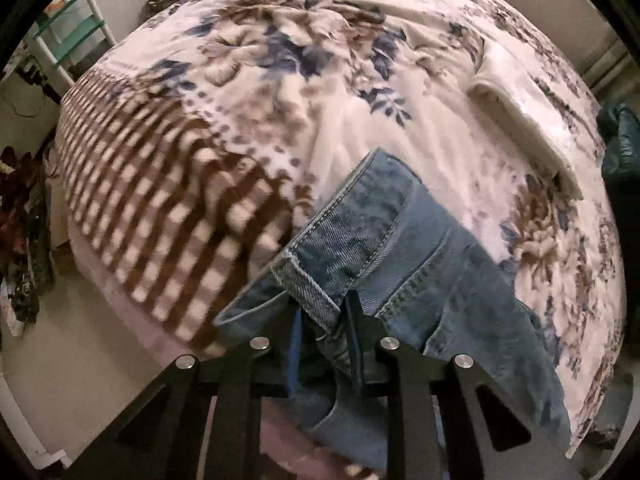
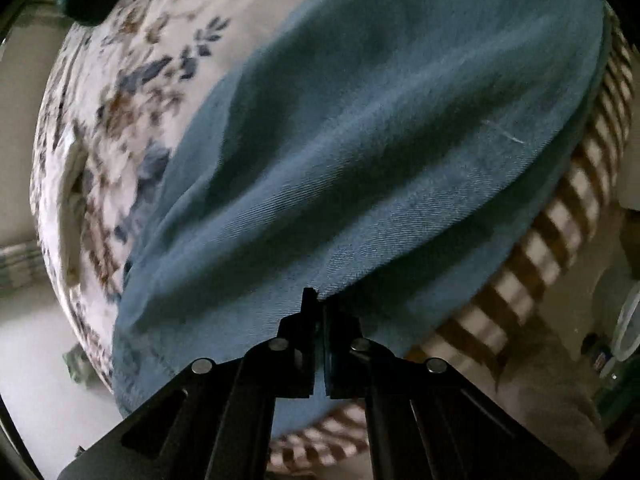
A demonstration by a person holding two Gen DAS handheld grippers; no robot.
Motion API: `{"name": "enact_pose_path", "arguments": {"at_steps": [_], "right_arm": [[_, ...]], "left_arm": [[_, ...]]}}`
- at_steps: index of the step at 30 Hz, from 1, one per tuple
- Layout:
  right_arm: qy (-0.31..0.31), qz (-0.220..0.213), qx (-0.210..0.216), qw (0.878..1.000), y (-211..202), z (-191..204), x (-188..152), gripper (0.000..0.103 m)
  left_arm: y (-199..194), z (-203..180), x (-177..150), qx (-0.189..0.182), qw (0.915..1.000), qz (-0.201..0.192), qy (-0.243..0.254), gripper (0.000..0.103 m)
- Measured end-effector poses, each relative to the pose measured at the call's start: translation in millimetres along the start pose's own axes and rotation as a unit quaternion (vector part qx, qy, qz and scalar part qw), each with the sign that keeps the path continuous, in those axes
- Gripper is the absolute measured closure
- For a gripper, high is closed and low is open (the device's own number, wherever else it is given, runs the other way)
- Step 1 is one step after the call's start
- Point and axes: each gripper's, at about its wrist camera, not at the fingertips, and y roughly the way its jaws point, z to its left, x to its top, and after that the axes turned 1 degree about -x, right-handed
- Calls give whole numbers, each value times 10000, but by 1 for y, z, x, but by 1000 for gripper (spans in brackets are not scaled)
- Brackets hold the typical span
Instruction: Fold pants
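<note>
I am pinching the jeans (image 1: 384, 240) at two points so that one lift can carry the cloth over itself. My left gripper (image 1: 324, 320) is clamping a thick bunch of denim at what looks like a hem or waistband end, the jaws nearly together with the stitched edge standing up between them. My right gripper (image 2: 320, 320) is closing to almost nothing on a thin pleat of plain denim, and tension folds are fanning out from that pinch across the cloth. Both grippers are pointing steeply down at the bed (image 1: 240, 80), which suits a grip taken from above on cloth lying flat.

The jeans are lying on the floral blanket (image 1: 360, 40), near the bed's checked border (image 1: 140, 200), with some cloth hanging down past the left gripper toward the floor.

Appearance: mid-blue, faded wash, pale double topstitching along the seams, turned hem with a visible twill weave. In the right wrist view the panel is looking smooth and seamless, rumpled into long soft ridges. A small pale thread or scratch is showing on it; I cannot tell which. A folded cream cloth (image 1: 520, 120) is lying well apart on the blanket.
</note>
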Motion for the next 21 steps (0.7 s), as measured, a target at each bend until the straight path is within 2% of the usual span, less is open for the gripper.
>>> {"name": "enact_pose_path", "arguments": {"at_steps": [4, 7, 13, 16, 18, 19, 20, 21], "right_arm": [[-289, 236, -133, 9992, -18, -7, -6, 100], [-375, 380, -268, 9982, -25, -37, -13, 100], [-383, 666, -406, 9962, 10, -45, -8, 100], [-319, 915, -287, 9949, 19, -51, -2, 92], [-300, 1092, -82, 9935, 16, -55, 2, 91], [-253, 1079, 62, 9938, 12, -57, 6, 85], [-226, 1018, 111, 9945, 1, -63, 10, 72], [-159, 893, 118, 9958, -10, -71, 15, 68]], "left_arm": [[2, 16, -14, 135, 9996, 232, 19, 86], [10, 22, -39, 378, 9981, 467, 130, 86], [27, 26, -47, 607, 9959, 631, 229, 84], [18, 23, -47, 595, 9953, 729, 211, 78], [4, 11, -51, 653, 9943, 728, 416, 67], [-4, -2, -56, 585, 9935, 728, 646, 62], [-9, -17, -62, 563, 9916, 735, 903, 44], [-12, -34, -70, 595, 9882, 746, 1196, 22]]}}
